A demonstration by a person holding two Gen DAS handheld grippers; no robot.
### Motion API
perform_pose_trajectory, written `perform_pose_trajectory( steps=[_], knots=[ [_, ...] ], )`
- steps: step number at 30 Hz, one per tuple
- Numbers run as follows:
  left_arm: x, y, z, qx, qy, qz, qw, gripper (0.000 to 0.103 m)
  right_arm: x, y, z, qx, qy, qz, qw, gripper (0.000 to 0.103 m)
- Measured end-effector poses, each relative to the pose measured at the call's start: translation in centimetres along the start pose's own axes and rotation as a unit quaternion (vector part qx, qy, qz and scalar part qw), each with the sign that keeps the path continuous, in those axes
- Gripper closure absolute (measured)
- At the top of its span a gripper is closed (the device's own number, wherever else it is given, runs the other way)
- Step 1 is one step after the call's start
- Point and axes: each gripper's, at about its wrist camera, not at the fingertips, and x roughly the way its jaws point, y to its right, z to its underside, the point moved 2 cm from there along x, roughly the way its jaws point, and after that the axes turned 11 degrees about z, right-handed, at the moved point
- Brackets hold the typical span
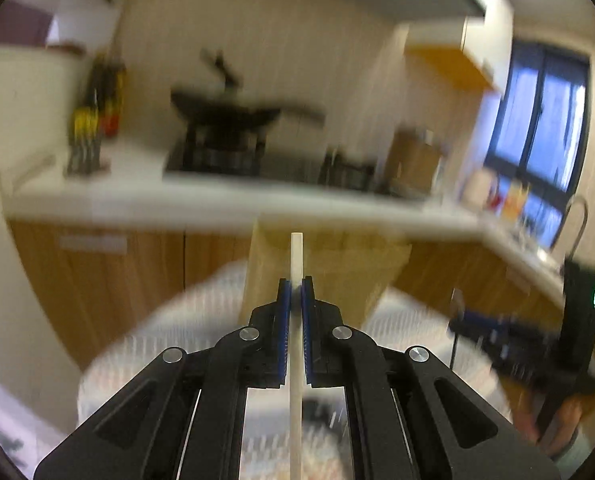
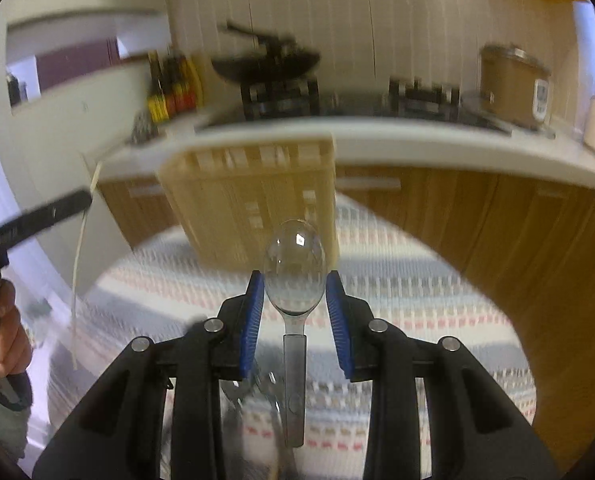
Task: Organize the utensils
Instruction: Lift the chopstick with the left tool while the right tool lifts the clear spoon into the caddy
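My left gripper (image 1: 296, 286) is shut on a pale wooden chopstick (image 1: 296, 256) that runs straight up between the blue pads, held above the striped cloth. A beige slotted utensil basket (image 1: 329, 268) stands just behind it. My right gripper (image 2: 295, 284) is shut on a metal spoon (image 2: 296, 264), bowl forward between the pads, handle pointing back toward me. The same basket (image 2: 253, 200) stands ahead of it on the cloth. The left gripper with its chopstick (image 2: 82, 236) shows at the left edge of the right wrist view.
A striped cloth (image 2: 417, 280) covers the table. More metal utensils (image 2: 237, 392) lie under the right gripper. Behind are a white counter (image 2: 417, 136) with a wok on a stove (image 2: 267, 64), sauce bottles (image 2: 173, 84), a rice cooker (image 2: 511, 84) and wooden cabinets.
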Motion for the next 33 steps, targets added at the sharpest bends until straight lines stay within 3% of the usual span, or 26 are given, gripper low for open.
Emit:
perform_pose_trajectory(
  steps=[7, 13, 16, 21, 27, 33],
  knots=[
    [1.3, 3.7, -6.5, 0.036, 0.122, -0.005, 0.9919, 0.1, -1.3, 0.0, -6.8, 0.034, 0.095, 0.015, 0.995, 0.074],
    [2.8, 2.9, -9.6, 0.036, 0.198, -0.018, 0.9793, 0.1, -0.2, 1.9, -12.5, 0.106, 0.146, 0.015, 0.983, 0.074],
    [4.6, 1.9, -10.2, 0.027, 0.207, -0.013, 0.9779, 0.099, 0.8, 2.0, -14.3, 0.116, 0.174, 0.024, 0.978, 0.074],
    [6.1, 0.8, -10.0, 0.03, 0.232, -0.031, 0.9718, 0.099, 4.1, 1.6, -15.2, 0.118, 0.178, 0.038, 0.976, 0.074],
    [7.9, -0.4, -8.2, 0.038, 0.226, -0.051, 0.9722, 0.099, 6.7, 0.3, -13.3, 0.085, 0.185, 0.079, 0.976, 0.074],
    [9.5, -1.3, -6.8, 0.031, 0.19, -0.059, 0.9795, 0.099, 7.4, -1.0, -11.1, 0.057, 0.191, 0.089, 0.976, 0.074]
  ],
)
